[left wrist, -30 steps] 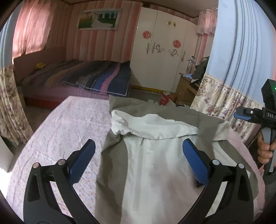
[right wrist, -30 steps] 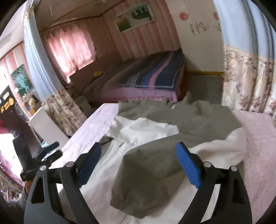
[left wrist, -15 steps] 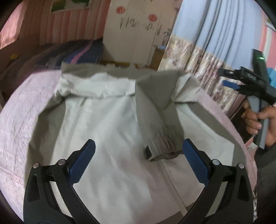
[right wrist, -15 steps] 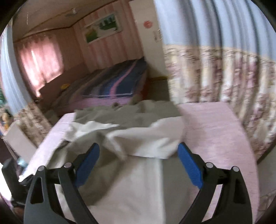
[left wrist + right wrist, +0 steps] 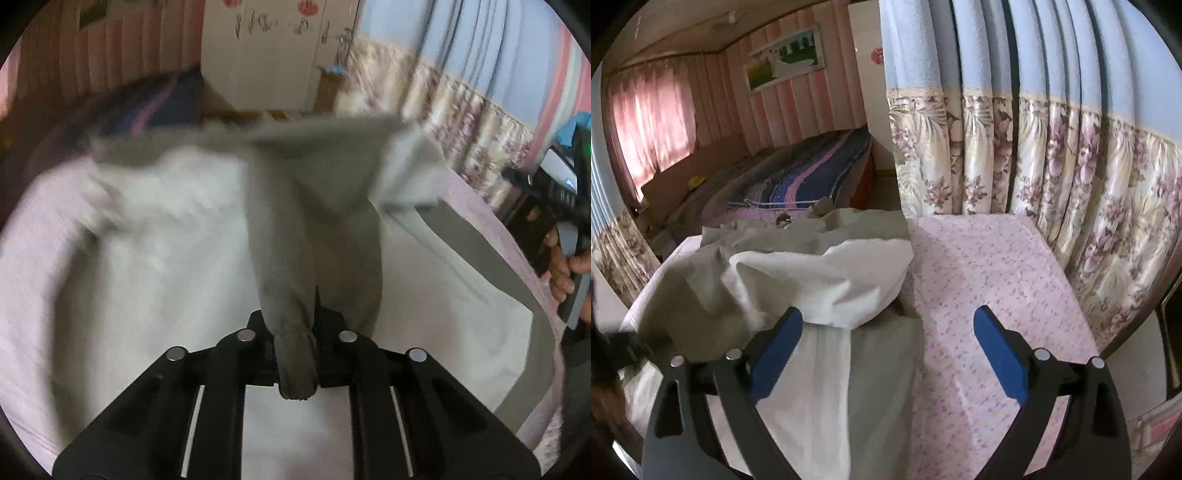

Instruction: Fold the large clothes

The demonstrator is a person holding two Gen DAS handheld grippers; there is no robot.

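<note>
While spread inside-out across the pink-covered table [image 5: 990, 266], jacket [image 5: 155, 258] looked light, limp, best taken by sleeve cuff [image 5: 295, 365]: left gripper [image 5: 297, 363] pinched shut there at 6 o'clock, right gripper [image 5: 886, 354] wide open, holding nothing.

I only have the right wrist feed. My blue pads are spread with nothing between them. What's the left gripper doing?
Observer: The left gripper is shut on the grey sleeve cuff.
Operator: Is the sleeve lifted or flat?
Observer: Lifted; the sleeve stretches from the jaws up to the jacket's shoulder, above the pale lining.
Operator: Where's my gripper from that side?
Observer: The right gripper is at the table's right edge, off the jacket, held in a hand.
</note>
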